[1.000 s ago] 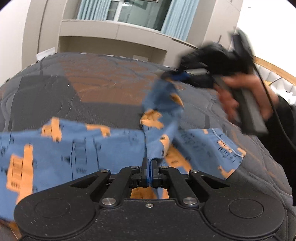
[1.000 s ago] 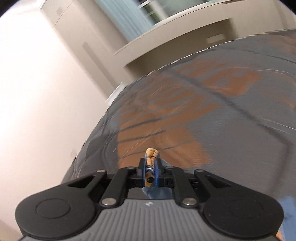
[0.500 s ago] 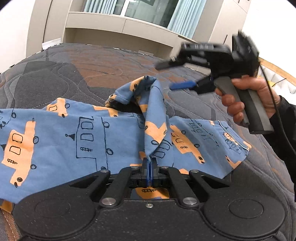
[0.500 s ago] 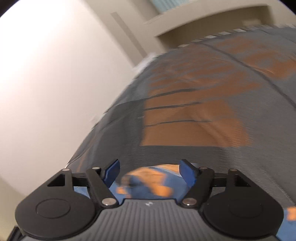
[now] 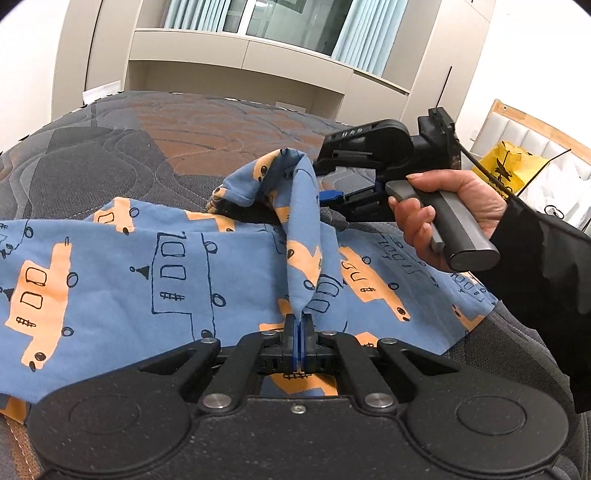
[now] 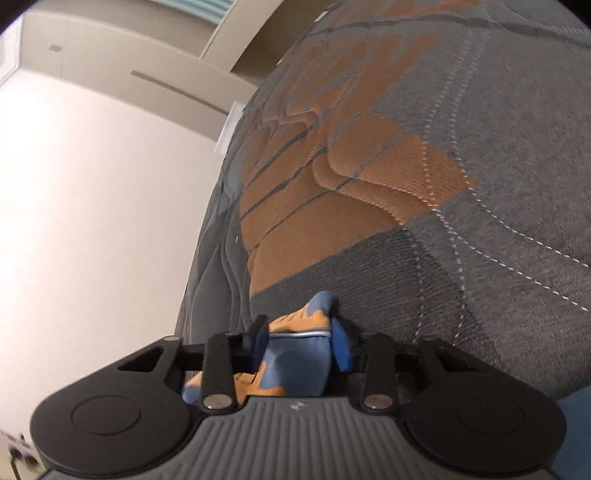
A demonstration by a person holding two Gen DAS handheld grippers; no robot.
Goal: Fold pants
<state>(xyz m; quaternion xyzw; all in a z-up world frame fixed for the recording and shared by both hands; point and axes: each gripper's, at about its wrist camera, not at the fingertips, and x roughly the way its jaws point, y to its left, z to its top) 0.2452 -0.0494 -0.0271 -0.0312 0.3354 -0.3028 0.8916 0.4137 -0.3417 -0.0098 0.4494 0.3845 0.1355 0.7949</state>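
Observation:
Blue pants (image 5: 110,269) with orange truck prints lie spread across the quilted bed. My left gripper (image 5: 298,328) is shut on a raised fold of the fabric, which runs up to a peak (image 5: 295,162). My right gripper (image 6: 299,343) is open, with a bunch of the pants (image 6: 295,365) sitting between its blue pads; they do not clamp it. In the left wrist view the right gripper (image 5: 332,195) sits just right of the fabric peak, held by a hand.
The bed cover (image 6: 480,240) is grey with orange quilted patches. A pale wall (image 6: 92,221) lies past the bed's left edge. Cabinets and curtained windows (image 5: 258,22) stand beyond the bed. A yellow bag (image 5: 509,166) sits at the far right.
My right gripper opened and let go of the pants, then came back low around the fabric, its jaws now narrower. The lifted fabric sagged into a peak. My left gripper stays shut.

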